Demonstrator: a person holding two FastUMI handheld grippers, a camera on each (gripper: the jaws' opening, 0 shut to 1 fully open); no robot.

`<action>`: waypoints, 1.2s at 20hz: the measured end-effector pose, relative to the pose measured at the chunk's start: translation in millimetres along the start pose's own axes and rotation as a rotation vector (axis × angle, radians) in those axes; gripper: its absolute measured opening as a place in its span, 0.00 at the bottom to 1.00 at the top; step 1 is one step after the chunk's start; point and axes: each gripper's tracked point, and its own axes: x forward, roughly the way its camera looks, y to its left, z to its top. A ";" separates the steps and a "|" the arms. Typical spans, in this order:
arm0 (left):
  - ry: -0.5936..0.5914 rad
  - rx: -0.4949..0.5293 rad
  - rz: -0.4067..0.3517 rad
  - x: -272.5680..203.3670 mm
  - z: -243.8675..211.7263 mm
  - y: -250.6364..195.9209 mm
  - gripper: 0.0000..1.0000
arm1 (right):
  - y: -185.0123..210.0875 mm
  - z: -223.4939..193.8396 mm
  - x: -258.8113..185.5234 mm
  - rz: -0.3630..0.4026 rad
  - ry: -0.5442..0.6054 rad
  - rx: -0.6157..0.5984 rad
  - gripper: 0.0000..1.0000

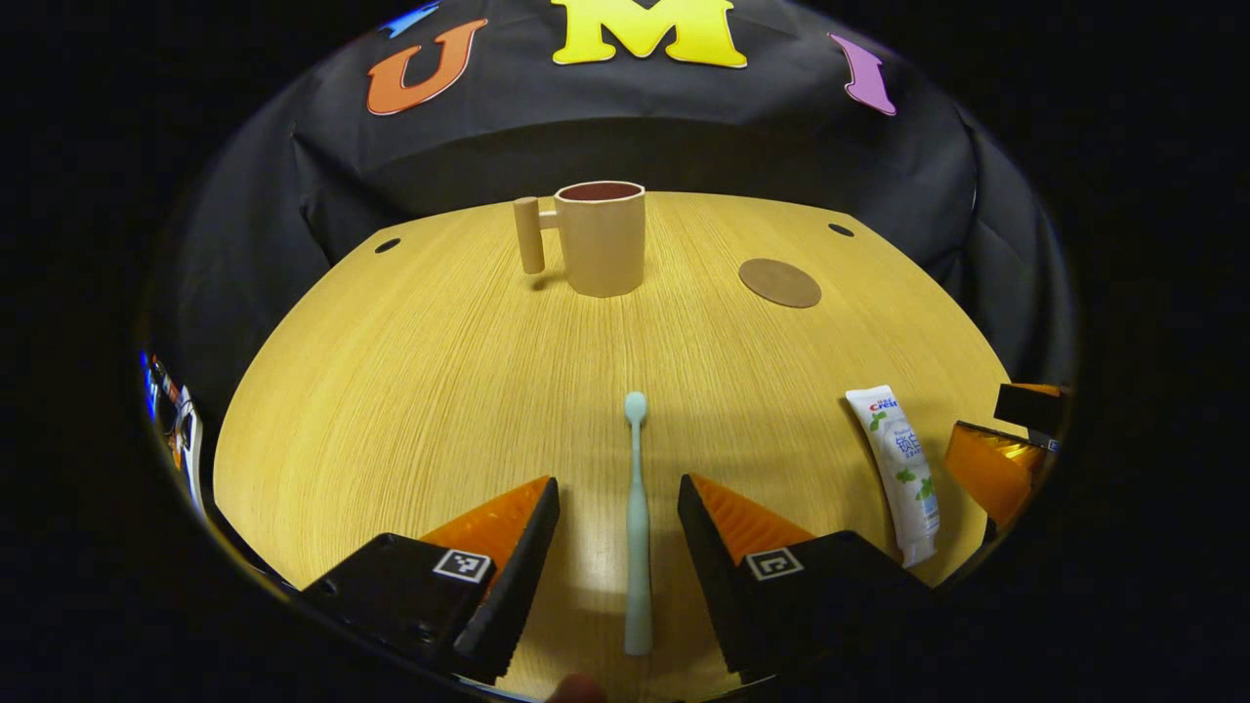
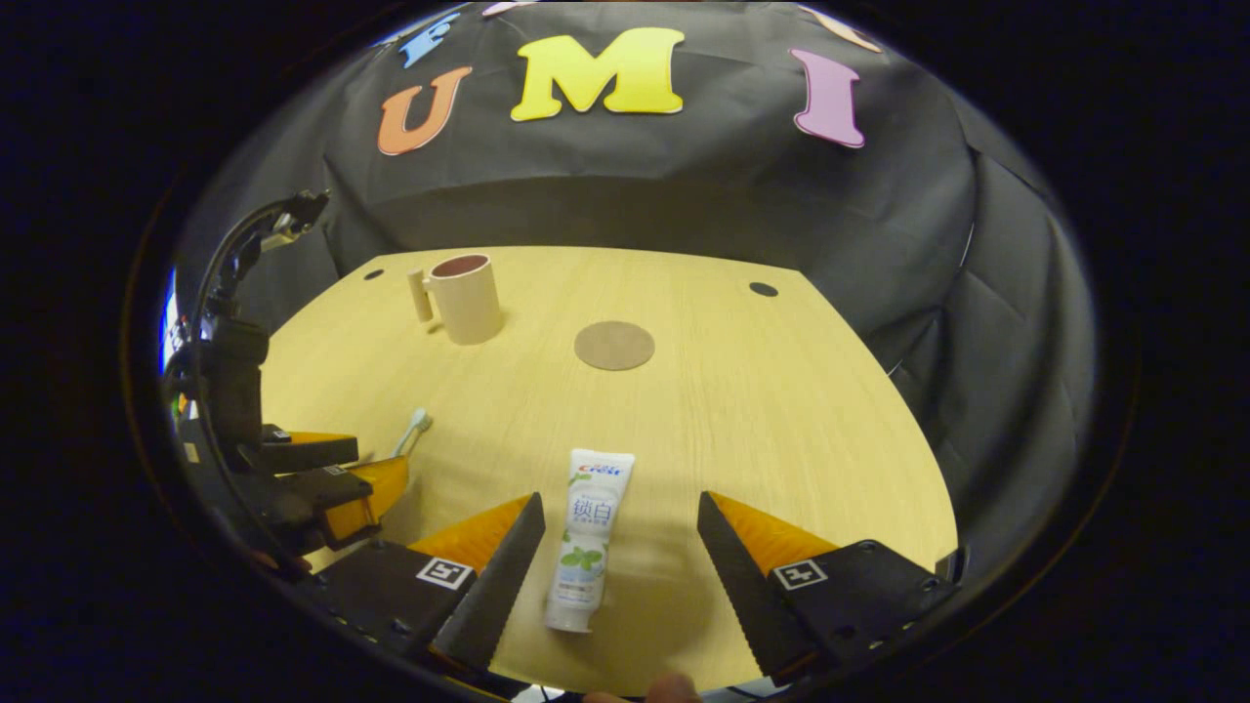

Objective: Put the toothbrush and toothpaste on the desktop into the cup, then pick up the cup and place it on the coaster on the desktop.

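Wooden desktop [image 1: 410, 391]: toothbrush [image 1: 637, 527] lies between spread fingers of left gripper [image 1: 619, 498]; toothpaste [image 2: 589, 537] between spread fingers of right gripper [image 2: 617, 517]. Cup [image 1: 599, 237] far left, off coaster [image 1: 779, 283]. Judged: pickup stage; next, fingers close on each item.

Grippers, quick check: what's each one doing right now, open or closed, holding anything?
Left gripper: open, holding nothing, fingers either side of the toothbrush on the table.
Right gripper: open, holding nothing, fingers either side of the toothpaste.
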 end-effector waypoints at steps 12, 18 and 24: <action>0.042 0.023 0.005 8.5 -4.0 -14.9 0.23 | 3.9 -5.5 14.0 -0.002 0.014 0.013 0.97; 0.050 0.027 0.018 9.8 -3.2 -12.3 0.10 | 7.8 -16.3 20.8 0.012 0.060 0.019 0.95; 0.057 -0.005 0.022 6.0 -3.9 -10.4 0.06 | 12.4 -36.9 40.2 0.014 0.163 0.027 0.95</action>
